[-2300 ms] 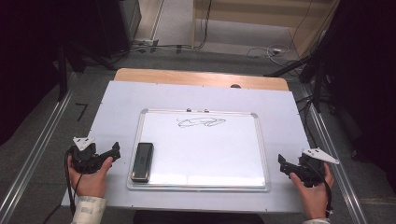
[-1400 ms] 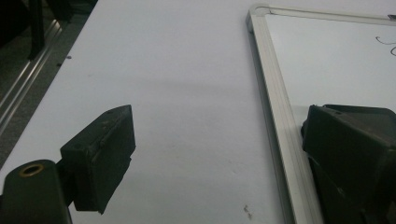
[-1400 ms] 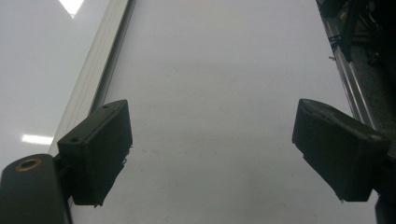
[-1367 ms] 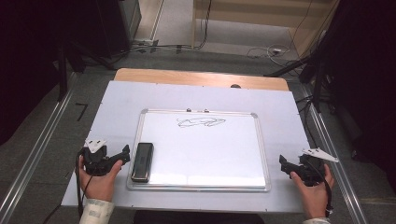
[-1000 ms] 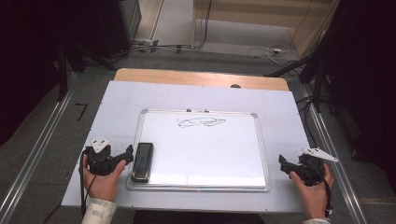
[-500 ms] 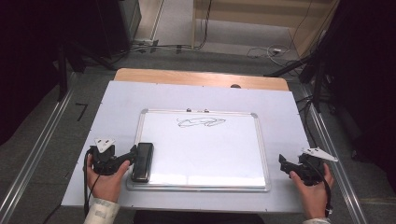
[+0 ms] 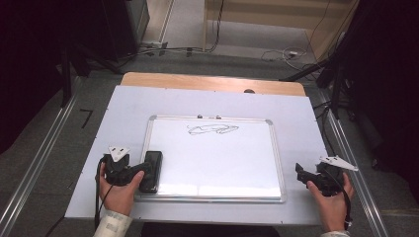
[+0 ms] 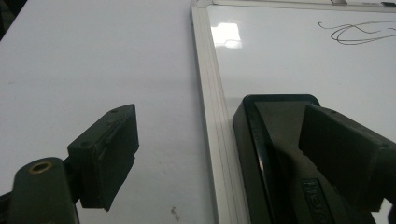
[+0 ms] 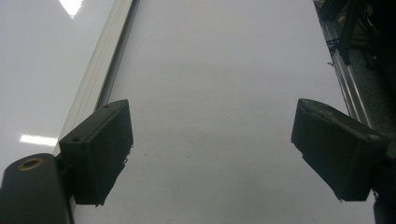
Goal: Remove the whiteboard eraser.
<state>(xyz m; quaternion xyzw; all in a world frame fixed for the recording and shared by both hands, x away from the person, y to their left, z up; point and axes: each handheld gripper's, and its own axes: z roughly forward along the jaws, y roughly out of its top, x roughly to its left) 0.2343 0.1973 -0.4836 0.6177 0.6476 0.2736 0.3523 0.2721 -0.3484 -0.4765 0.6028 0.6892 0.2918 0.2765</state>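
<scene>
The left claw (image 7: 141, 173) is spread wide, one jaw over the bare counter (image 7: 118, 113), the other above the near end of the black eraser (image 7: 151, 170); whether it touches the eraser cannot be told. The eraser lies at about 8 o'clock on the whiteboard (image 7: 222, 163), lengthwise along the left frame rail and just inside it. A thin black scribble (image 7: 212, 130) sits near 12 o'clock on the board. The right claw (image 7: 302, 173), jaws spread with nothing between them, rests at about 4 o'clock on the counter, just outside the board's right rail.
</scene>
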